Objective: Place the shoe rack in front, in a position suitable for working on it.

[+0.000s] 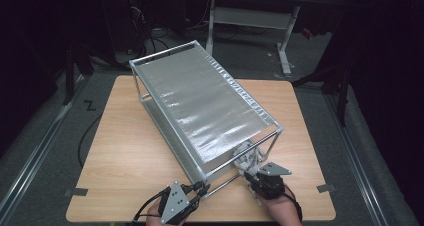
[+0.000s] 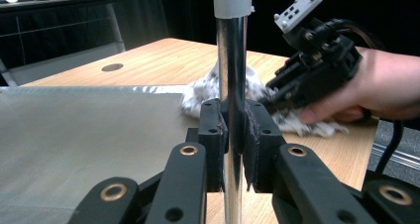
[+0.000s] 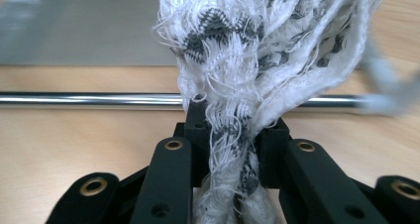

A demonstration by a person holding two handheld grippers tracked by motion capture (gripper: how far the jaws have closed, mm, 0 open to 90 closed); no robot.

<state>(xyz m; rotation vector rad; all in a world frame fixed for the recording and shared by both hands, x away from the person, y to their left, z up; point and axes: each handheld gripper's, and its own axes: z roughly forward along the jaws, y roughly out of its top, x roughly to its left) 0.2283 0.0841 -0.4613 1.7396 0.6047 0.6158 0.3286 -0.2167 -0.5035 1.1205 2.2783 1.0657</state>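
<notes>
Fingers first: black pads (image 2: 213, 135) of the left gripper (image 2: 232, 140) clamped tight on a chrome rod (image 2: 231, 60), no gap left either side of the metal. Black pads (image 3: 270, 144) of the right gripper (image 3: 233, 149) pinched shut on a bunched cloth (image 3: 257, 45), frayed threads spilling up and over the jaws. Cloth white with a dark grey woven check, loose and ragged at the edges, soft against the hard frame; seen from the left gripper view as a crumpled wad (image 2: 247, 85) pressed by the right gripper (image 2: 317, 70) at the foot of the rod, on the table just beside the shelf's silver sheet (image 2: 74, 135). Rod smooth, round, mirror-bright, capped by a pale grey sleeve at the top of the left gripper view, standing upright there; lying level across the right gripper view (image 3: 89, 100). Seen from above, a metal-framed rack (image 1: 200, 106) tipped on its side on the wooden table (image 1: 125, 151), broad ribbed silver panel facing up, long axis running from far left to near right, slim legs ending at the near corner. Left gripper (image 1: 200, 190) at the near lower leg, right gripper (image 1: 252, 173) with cloth (image 1: 244, 153) at the rack's near right corner, near the table's front edge.
</notes>
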